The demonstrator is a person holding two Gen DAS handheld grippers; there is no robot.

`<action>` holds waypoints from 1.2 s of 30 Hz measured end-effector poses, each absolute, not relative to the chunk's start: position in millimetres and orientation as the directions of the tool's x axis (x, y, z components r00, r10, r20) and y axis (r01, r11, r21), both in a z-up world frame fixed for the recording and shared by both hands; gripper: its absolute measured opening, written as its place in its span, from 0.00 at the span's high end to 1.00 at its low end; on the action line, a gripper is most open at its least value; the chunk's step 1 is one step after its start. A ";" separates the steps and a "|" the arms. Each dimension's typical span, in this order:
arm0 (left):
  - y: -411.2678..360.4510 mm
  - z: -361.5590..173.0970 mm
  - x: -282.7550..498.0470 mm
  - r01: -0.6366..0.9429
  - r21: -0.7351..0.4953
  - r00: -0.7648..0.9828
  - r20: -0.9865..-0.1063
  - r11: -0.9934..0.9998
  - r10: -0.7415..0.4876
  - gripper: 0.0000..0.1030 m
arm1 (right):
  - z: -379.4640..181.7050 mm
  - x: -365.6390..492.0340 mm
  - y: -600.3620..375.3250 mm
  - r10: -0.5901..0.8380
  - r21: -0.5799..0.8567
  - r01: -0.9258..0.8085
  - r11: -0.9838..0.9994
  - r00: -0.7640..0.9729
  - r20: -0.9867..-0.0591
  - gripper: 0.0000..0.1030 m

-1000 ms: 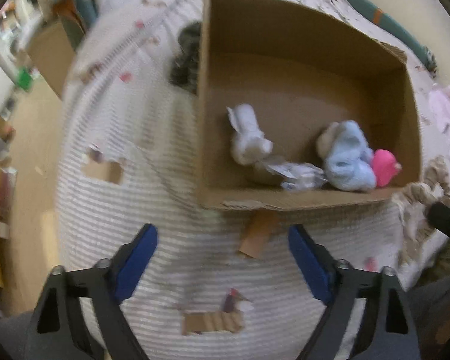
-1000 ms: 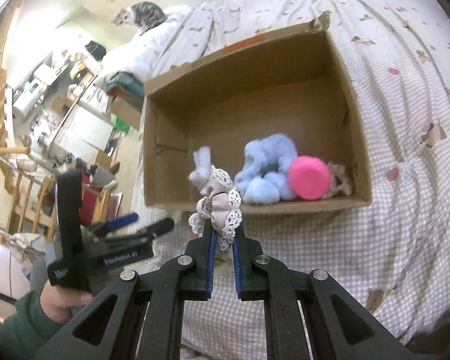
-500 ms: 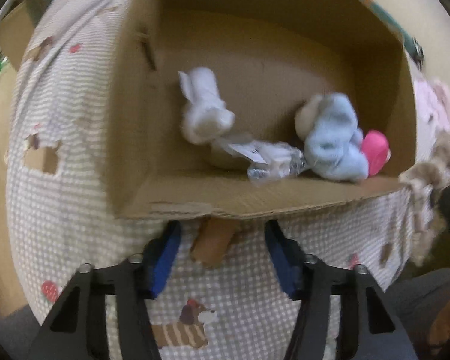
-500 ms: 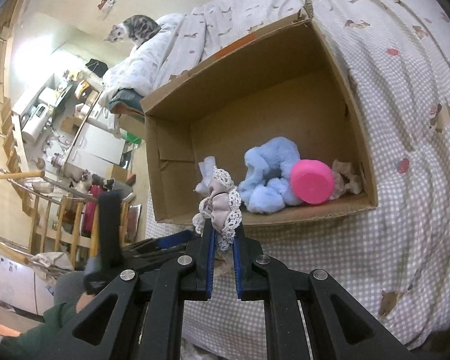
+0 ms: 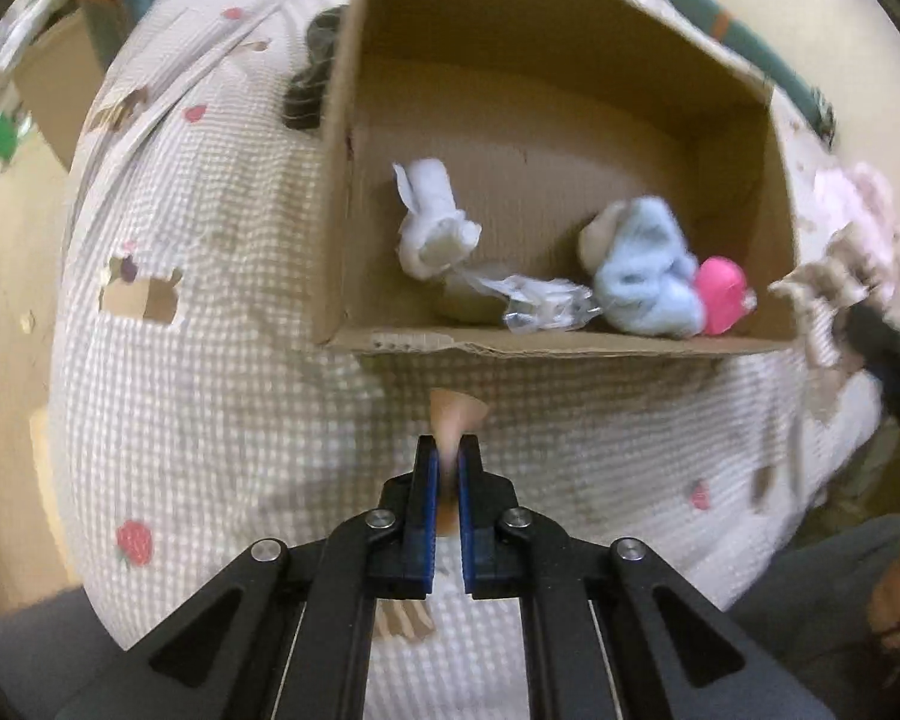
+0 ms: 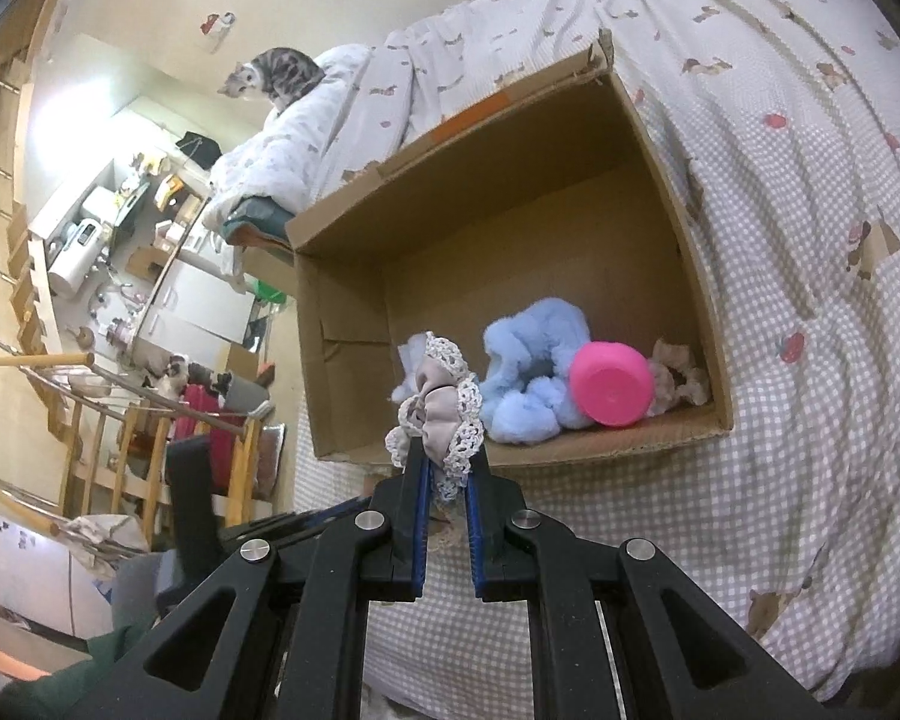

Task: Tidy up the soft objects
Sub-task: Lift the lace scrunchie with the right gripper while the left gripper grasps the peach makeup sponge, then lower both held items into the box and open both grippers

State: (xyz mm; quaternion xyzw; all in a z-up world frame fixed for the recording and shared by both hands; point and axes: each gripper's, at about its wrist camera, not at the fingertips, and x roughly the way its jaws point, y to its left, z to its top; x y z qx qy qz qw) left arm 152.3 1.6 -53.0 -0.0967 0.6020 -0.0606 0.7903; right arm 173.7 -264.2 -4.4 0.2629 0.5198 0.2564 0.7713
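Observation:
An open cardboard box lies on the bed; it also shows in the right wrist view. Inside are a white soft item, a light blue plush, a pink round object and a clear wrapper. My left gripper is shut on a small peach soft piece just in front of the box. My right gripper is shut on a beige lace scrunchie, in front of the box's near wall.
The checked bedspread with cartoon prints covers the bed. A dark object lies left of the box. A pale pink fabric lies right of it. A cat sits on the bedding far behind. Furniture and stairs stand left.
My left gripper closed from wide open onto the peach piece in front of the box and lifted it. My right gripper kept hold of the scrunchie and shifted slightly.

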 end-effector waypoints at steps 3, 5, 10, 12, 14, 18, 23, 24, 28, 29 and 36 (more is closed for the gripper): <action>4.8 -33.4 142.3 -0.041 -0.265 0.299 -0.923 0.963 -0.241 0.94 | -2.1 172.3 -272.7 0.660 0.667 -0.115 0.736 0.341 -0.670 0.88; 5.8 -18.7 133.6 -0.036 -0.267 0.326 -0.914 0.963 -0.241 0.94 | 1.1 169.9 -279.2 0.661 0.674 -0.107 0.731 0.353 -0.662 0.88; 5.1 17.5 126.5 -0.048 -0.277 0.367 -0.898 0.960 -0.240 0.94 | 18.3 161.3 -278.6 0.646 0.646 -0.151 0.748 0.387 -0.658 0.88; 2.6 31.0 128.4 -0.044 -0.262 0.388 -0.894 0.964 -0.225 0.94 | 21.8 160.4 -276.6 0.647 0.642 -0.162 0.750 0.383 -0.659 0.88; -2.2 44.9 136.8 -0.020 -0.246 0.410 -0.886 0.969 -0.216 0.94 | 28.7 163.8 -273.4 0.643 0.636 -0.162 0.754 0.378 -0.666 0.88; -13.3 64.1 154.7 0.036 -0.207 0.450 -0.870 0.978 -0.201 0.94 | 53.0 176.7 -265.2 0.630 0.611 -0.194 0.768 0.400 -0.665 0.88; -20.4 69.8 187.6 0.069 -0.197 0.460 -0.863 0.978 -0.207 0.94 | 68.1 201.1 -254.2 0.614 0.572 -0.238 0.785 0.423 -0.667 0.88; -21.5 68.9 193.1 0.072 -0.197 0.462 -0.862 0.978 -0.207 0.94 | 66.6 207.6 -251.9 0.611 0.567 -0.241 0.788 0.421 -0.670 0.88; -23.6 53.8 211.6 0.077 -0.190 0.454 -0.867 0.979 -0.203 0.94 | 47.7 224.1 -243.6 0.593 0.541 -0.248 0.803 0.410 -0.693 0.88; -23.4 49.4 214.3 0.072 -0.192 0.448 -0.871 0.979 -0.204 0.94 | 40.5 227.2 -242.3 0.593 0.542 -0.245 0.804 0.403 -0.697 0.88; -17.3 3.1 229.2 0.040 -0.188 0.395 -0.899 0.981 -0.188 0.94 | 0.6 237.9 -229.5 0.585 0.542 -0.223 0.811 0.349 -0.732 0.88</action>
